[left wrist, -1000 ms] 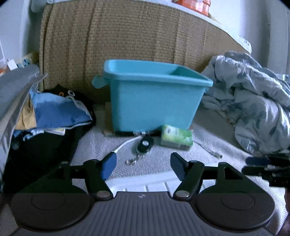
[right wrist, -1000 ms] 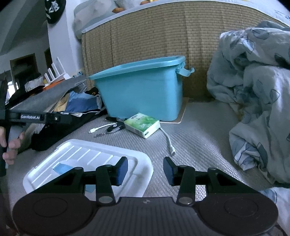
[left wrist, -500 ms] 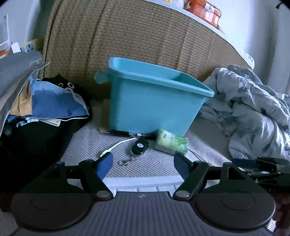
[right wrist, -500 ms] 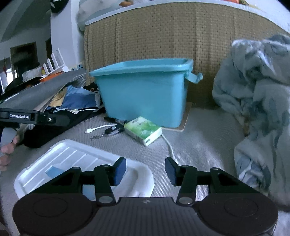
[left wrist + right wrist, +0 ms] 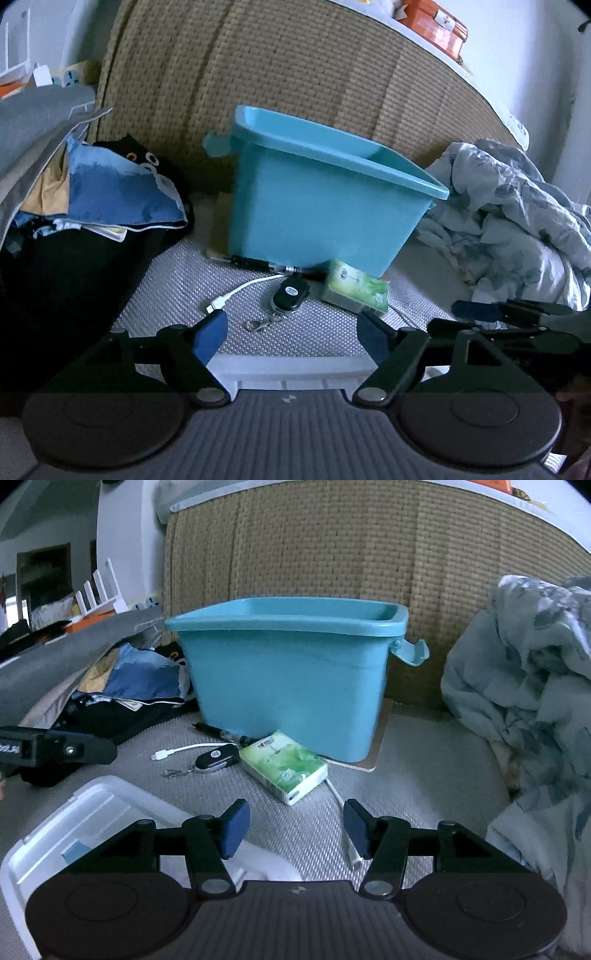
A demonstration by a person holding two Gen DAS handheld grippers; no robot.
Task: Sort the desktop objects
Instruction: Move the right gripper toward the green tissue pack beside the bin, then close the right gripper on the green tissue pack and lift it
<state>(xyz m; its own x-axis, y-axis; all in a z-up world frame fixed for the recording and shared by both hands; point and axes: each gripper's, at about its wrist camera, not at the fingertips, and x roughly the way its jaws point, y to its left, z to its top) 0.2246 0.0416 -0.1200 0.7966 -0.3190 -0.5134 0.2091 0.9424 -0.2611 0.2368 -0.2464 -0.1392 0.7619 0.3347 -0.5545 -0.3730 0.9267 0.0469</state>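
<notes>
Your left tool (image 5: 291,334) and right tool (image 5: 295,825) are level, aimed at the teal bin (image 5: 291,672). Ahead of the right tool, the green tissue pack (image 5: 284,766) lies flat, long axis running away to the left, just beside the key fob (image 5: 216,758). Both tools are spread wide, gripping nothing.

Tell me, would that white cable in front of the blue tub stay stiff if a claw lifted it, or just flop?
Probably flop: the white cable lies in a loose curve on the mat, so it looks limp. It seems thin and light, so lifting should be easy, yet it may slip between pads. Part of it runs under the green tissue pack, so pulling might drag that along.
</notes>
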